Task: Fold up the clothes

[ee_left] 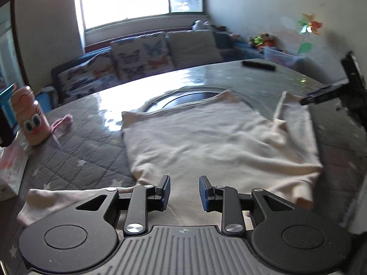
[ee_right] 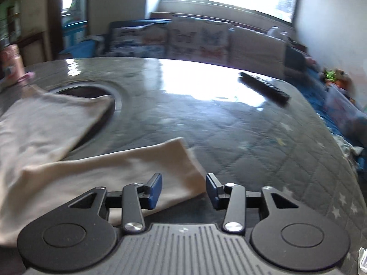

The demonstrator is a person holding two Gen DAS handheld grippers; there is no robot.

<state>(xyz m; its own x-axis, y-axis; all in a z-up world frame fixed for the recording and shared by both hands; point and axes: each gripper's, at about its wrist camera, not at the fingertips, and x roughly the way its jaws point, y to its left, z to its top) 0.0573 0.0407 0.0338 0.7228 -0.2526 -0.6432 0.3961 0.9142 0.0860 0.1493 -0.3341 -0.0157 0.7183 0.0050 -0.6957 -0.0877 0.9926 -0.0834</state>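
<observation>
While both jaws stand apart and empty, the cream cotton garment (ee_left: 206,142) lies flat ahead of the left gripper (ee_left: 184,192); its sleeve (ee_right: 128,171) passes under the right gripper (ee_right: 184,191).

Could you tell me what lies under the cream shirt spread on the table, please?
The cream shirt rests on a gray quilted table cover. Its collar end overlaps a dark round recess in the tabletop; how far that recess runs beneath the fabric is hidden.
</observation>
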